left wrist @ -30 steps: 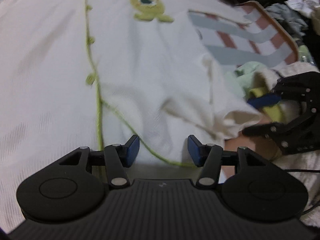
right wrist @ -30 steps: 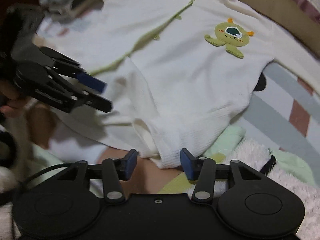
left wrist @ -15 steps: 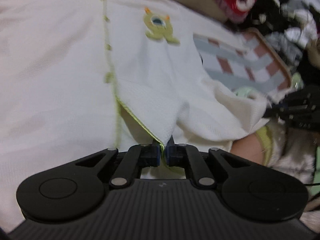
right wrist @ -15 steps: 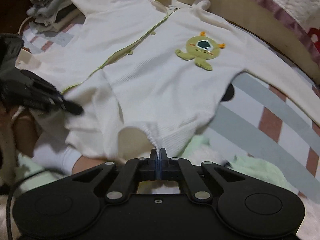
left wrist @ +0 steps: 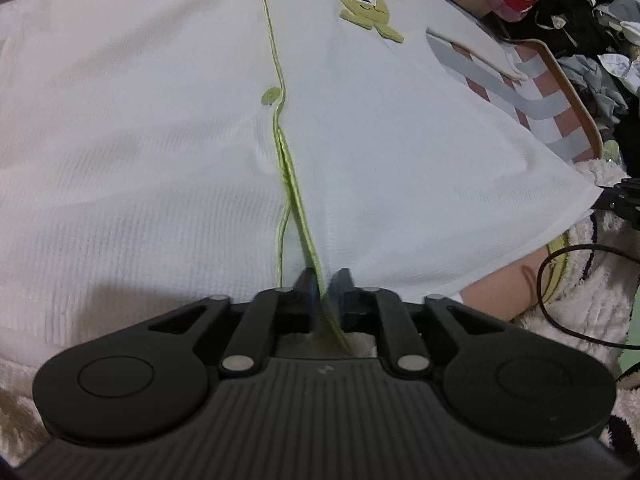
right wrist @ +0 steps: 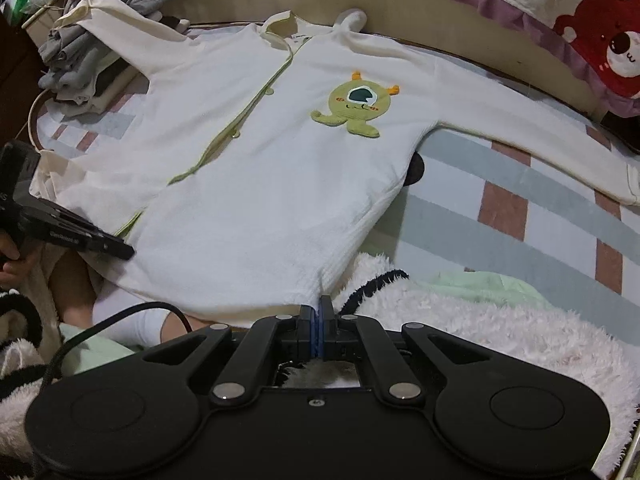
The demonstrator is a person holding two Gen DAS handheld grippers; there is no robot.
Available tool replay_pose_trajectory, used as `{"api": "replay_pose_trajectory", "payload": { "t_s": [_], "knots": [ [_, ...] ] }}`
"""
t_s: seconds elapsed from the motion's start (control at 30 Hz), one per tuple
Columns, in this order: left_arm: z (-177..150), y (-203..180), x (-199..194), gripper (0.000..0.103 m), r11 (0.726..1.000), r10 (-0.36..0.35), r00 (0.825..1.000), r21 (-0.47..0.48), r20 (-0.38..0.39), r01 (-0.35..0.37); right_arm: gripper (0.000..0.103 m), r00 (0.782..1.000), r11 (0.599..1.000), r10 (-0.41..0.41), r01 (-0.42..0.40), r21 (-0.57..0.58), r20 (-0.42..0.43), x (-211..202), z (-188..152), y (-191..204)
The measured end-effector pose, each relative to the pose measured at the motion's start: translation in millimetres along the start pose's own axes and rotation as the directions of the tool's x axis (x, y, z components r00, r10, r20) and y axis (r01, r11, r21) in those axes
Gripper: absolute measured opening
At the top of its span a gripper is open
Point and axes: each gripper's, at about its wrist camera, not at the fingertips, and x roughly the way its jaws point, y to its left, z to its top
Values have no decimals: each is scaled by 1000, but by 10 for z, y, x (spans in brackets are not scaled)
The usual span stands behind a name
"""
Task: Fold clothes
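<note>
Both tongs (left wrist: 325, 280) (right wrist: 320, 312) clamped on garment (right wrist: 260, 200) hem

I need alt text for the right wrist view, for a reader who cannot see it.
The right gripper pinches the bottom hem of a white shirt with a green monster patch, spread across a striped mat. At the left edge, the left gripper reaches the shirt's green-trimmed front opening.

Place: a home bedroom
Bedding: striped sheet (right wrist: 500, 196) and fluffy blanket (right wrist: 460, 320)
Headboard side: red bear pillow (right wrist: 604, 52)
Clutter: piled grey clothes (right wrist: 76, 60)
</note>
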Motion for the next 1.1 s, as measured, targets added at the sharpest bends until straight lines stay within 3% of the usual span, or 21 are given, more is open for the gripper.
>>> {"api": "replay_pose_trajectory", "payload": {
  "t_s": [0.1,0.13,0.17,0.2,0.23,0.27,0.37,0.5,0.57,0.63,0.73,0.83,0.9,1.0,1.07,1.1],
  "knots": [
    [-8,-115,-188,33,995,68,997,67,36,-70,3,1000,999,-22,22,-31,-17,-4,12,58],
    [-14,-170,-320,36,990,99,992,95,78,-106,8,999,999,-26,25,-43,-23,-11,25,78],
    [-12,-202,-495,41,983,132,981,108,139,-148,11,999,998,-26,25,-56,-28,-26,48,98],
    [-16,-203,-662,53,977,167,967,100,195,-189,21,999,997,-26,24,-70,-34,-41,72,118],
    [-19,-199,-822,63,968,207,946,88,248,-235,34,999,997,-26,24,-80,-28,-69,98,137],
    [-16,-172,-953,65,951,274,916,62,293,-304,38,1000,996,-21,20,-86,-14,-102,127,150],
    [-21,-1,-1202,72,879,455,819,-26,351,-477,40,999,996,45,-45,-77,-1,-125,203,134],
    [-74,329,-1269,72,807,589,750,-169,301,-566,49,996,996,89,-89,-24,6,-12,264,111],
    [-110,334,-1246,72,812,582,751,-166,312,-560,54,998,998,66,-66,-6,-13,91,263,114],
    [-132,275,-1195,75,793,601,735,-121,315,-597,55,999,1000,27,-27,6,-39,183,261,94],
    [-166,257,-1120,84,754,638,702,-73,317,-652,55,998,999,19,-17,36,-52,261,254,18],
    [-176,317,-1075,84,712,682,663,-75,309,-698,56,997,999,21,-18,45,-69,344,283,-7],
    [-167,428,-1063,86,698,700,648,-95,301,-710,63,997,1000,18,-16,22,-76,408,314,13],
    [-142,498,-1061,91,714,688,664,-106,294,-692,63,993,1000,19,-18,14,-120,586,349,-15],
    [-159,496,-1062,90,735,660,684,-80,311,-673,35,991,999,27,-31,-26,-131,650,345,5],
    [-185,494,-1075,77,752,638,696,-74,329,-655,10,991,998,36,-43,-51,-132,655,334,23]
  ]
}}
